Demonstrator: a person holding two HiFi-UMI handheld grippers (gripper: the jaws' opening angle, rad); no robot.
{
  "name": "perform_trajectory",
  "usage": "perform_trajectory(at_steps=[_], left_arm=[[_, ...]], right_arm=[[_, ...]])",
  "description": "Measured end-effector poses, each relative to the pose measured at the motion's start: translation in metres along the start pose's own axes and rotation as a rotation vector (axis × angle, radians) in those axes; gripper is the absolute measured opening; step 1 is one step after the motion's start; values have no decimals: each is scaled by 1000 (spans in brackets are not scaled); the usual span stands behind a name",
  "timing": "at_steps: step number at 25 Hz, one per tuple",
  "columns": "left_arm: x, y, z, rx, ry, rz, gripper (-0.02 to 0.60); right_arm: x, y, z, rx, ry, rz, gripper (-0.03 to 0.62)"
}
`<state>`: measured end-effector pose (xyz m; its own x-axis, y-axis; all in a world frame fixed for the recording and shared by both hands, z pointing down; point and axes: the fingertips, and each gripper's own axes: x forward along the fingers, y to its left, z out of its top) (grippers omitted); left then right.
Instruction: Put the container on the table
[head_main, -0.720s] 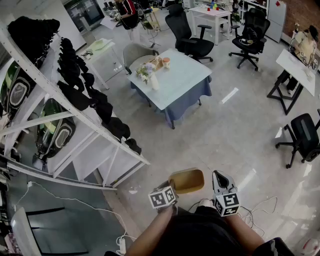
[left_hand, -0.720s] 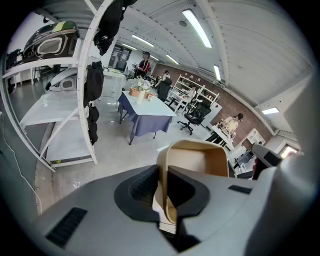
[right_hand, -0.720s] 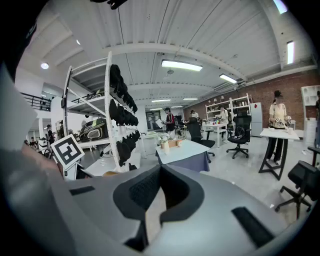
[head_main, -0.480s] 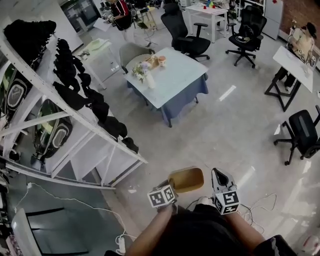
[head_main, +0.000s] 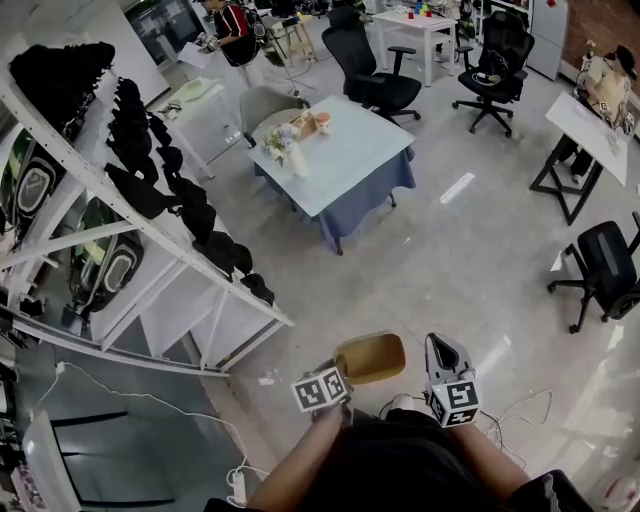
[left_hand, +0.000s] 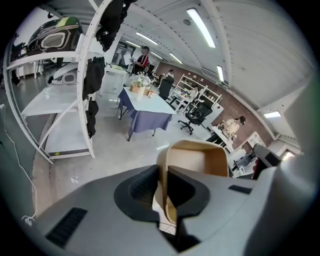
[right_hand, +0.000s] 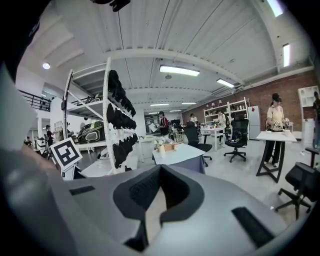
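Mid-air, left gripper (left_hand: 164, 175) — jaws clamping container (left_hand: 200, 159)

The right gripper (right_hand: 161, 166) is seen with its jaws brought together, nothing held between them. Beyond them a table (right_hand: 185, 151) draped in blue is shown, a rack (right_hand: 106, 115) hung with black items to its left, a black chair (right_hand: 299, 186) at the right edge.

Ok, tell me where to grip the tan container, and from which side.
Take the container by its thin wall at the rim, one jaw inside and one outside, coming from the person's side. It is open and its body looks too wide to span. The left gripper is clamped on it just so.
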<state>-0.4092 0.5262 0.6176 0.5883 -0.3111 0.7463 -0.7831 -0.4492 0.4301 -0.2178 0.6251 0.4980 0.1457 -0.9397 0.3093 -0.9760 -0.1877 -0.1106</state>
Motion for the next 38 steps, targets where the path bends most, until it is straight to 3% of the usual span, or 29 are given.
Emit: perform_trajectory(at_steps=[11, 19, 25, 29, 34, 38], left_arm=[[9, -11, 5, -39, -8, 4, 31], [61, -19, 36, -20, 29, -28, 31], [120, -28, 94, 1, 47, -71, 31], [151, -23, 134, -5, 55, -84, 31], [193, -12, 189, 21, 58, -78, 31], [219, -3, 221, -7, 67, -83, 31]], right_arm=[[1, -30, -5, 27, 5, -7, -2], [27, -55, -10, 45, 36, -44, -2], [78, -83, -6, 34, 90, -101, -2], [126, -82, 21, -52, 75, -49, -2], [199, -89, 57, -62, 45, -17, -2], [253, -92, 71, -100, 77, 5, -2]])
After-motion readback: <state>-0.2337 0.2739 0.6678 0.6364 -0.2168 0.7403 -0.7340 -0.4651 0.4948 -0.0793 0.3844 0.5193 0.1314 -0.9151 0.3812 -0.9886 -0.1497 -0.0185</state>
